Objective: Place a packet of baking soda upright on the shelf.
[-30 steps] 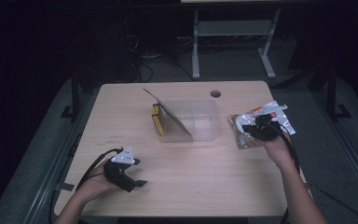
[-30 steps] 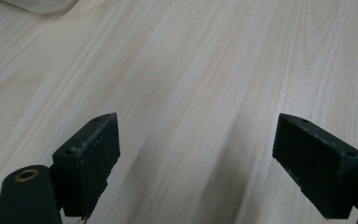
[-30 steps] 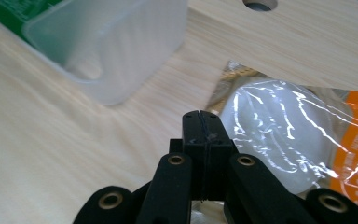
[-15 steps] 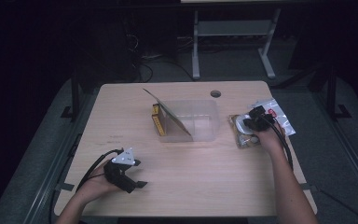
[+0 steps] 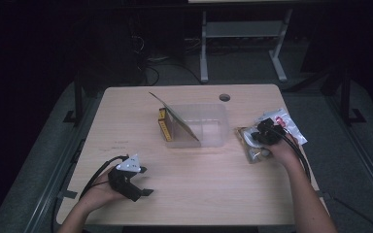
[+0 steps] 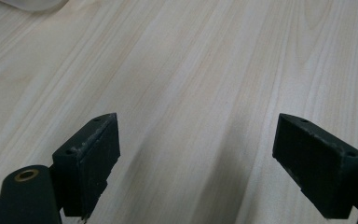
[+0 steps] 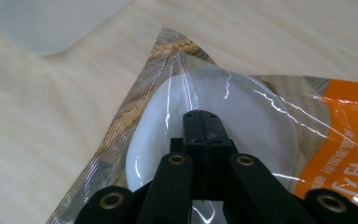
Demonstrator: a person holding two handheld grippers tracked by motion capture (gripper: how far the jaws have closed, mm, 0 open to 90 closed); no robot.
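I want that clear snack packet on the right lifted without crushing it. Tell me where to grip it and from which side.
Grip the flat film edge of the clear packet, not the white round piece bulging inside it. The packet lies flat on the table, so come in low from its free corner. The right gripper sits shut over the bulge; the left gripper is open.

Clear packet (image 7: 242, 116), orange panel, wheat-print edge

On the one wooden table (image 5: 126, 126): two grippers, left (image 5: 135, 179) and right (image 5: 262, 138); one clear plastic tub (image 5: 206, 124); two plastic packets (image 5: 251, 145) (image 5: 285, 121); one yellow box (image 5: 163, 127); one cardboard flap (image 5: 175, 119).
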